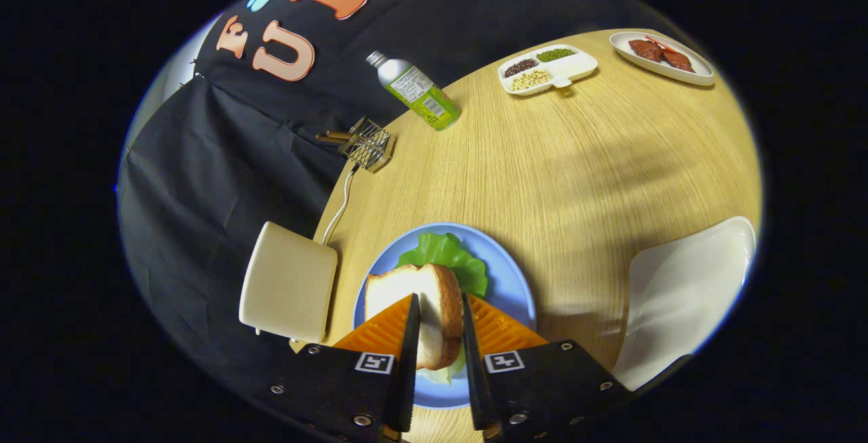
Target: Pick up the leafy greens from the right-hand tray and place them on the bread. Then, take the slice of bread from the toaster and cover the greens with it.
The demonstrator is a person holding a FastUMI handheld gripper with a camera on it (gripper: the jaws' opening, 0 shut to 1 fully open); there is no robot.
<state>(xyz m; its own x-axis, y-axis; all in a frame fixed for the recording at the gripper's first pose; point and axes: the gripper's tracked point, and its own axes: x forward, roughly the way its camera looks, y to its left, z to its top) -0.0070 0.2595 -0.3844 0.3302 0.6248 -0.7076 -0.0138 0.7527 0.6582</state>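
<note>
- The slice of bread (420, 311) stood on edge between the two fingers of the gripper (437, 334), both fingers pressed against its faces, so the tongs were clamped on it.
- It hung right over the blue plate (512, 280), which sat at the near edge of the table (576, 171), with the leafy greens (447, 256) spread on the plate just beyond and under the slice.
- A pale bit showed below the slice near the fingers; whether that was the bottom bread or more leaf, I could not tell.
- Judgement call: the greens looked placed, and the step in hand was the cover, so the slice needed to be tipped flat before release, not dropped on its crust.
- Best done low and square over the greens, then the fingers eased apart slowly so the slice did not drag the leaf off.
- The toaster (290, 290) sat just left of the plate at the table's left edge, its cord (342, 205) running back along that edge.
- Beyond that, a wire rack (366, 144) and a bottle (417, 93) stood at the far left edge.
- A divided dish of beans (548, 68) and a plate of meat (661, 56) lay at the far right corner; a white tray (685, 294) sat at the right edge.
</note>
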